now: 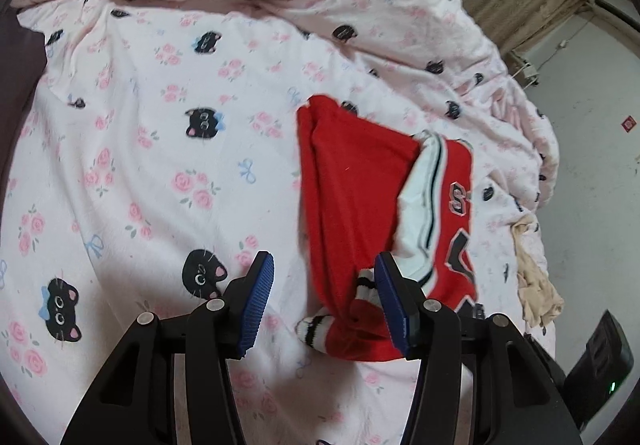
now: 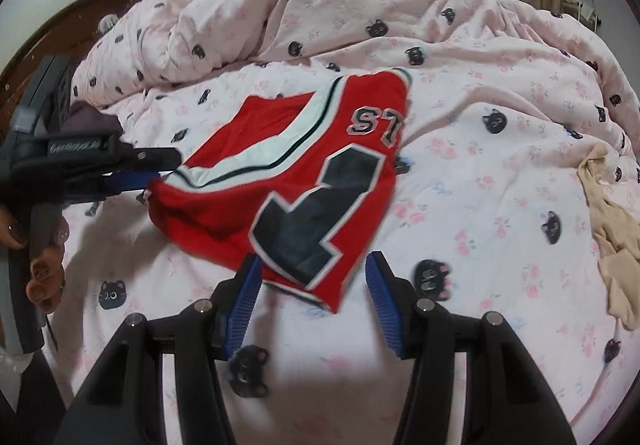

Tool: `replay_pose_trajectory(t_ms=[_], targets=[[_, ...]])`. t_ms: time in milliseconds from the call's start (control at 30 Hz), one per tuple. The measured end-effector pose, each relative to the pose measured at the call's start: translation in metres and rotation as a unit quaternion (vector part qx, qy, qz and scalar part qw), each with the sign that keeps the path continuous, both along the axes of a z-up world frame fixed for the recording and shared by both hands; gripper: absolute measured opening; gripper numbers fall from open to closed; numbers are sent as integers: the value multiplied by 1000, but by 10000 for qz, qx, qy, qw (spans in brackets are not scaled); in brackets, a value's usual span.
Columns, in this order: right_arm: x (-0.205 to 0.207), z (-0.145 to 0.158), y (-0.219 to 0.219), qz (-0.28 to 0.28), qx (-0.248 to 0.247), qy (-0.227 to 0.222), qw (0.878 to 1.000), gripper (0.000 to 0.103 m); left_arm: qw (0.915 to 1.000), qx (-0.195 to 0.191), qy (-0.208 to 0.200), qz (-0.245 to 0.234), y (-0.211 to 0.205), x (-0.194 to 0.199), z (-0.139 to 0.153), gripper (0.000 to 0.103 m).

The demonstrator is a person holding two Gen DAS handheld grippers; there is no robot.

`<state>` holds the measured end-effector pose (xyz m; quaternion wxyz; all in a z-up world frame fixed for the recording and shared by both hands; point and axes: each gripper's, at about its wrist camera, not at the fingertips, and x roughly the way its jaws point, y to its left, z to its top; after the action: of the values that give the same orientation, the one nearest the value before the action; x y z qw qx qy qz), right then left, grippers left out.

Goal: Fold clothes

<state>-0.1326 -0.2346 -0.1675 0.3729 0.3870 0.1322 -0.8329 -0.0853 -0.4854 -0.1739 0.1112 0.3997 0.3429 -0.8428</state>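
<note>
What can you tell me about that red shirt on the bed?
The red jersey looks like soft sports fabric, with white and dark striped trim, a big black number edged in white, and the letters "ST". It lies partly folded and rumpled on the pink cat-print bedding. The left gripper and right gripper are open at its edges, not clamping it.
</note>
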Motion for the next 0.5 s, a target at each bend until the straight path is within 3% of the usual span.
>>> replay_pose_trajectory(t_ms=[267, 500], targets=[[13, -11, -17, -163, 327, 399, 9985, 55, 9998, -39, -168, 113, -1, -4, -12, 48], [4, -20, -15, -457, 463, 335, 9973, 58, 9998, -27, -179, 119, -1, -4, -13, 49]])
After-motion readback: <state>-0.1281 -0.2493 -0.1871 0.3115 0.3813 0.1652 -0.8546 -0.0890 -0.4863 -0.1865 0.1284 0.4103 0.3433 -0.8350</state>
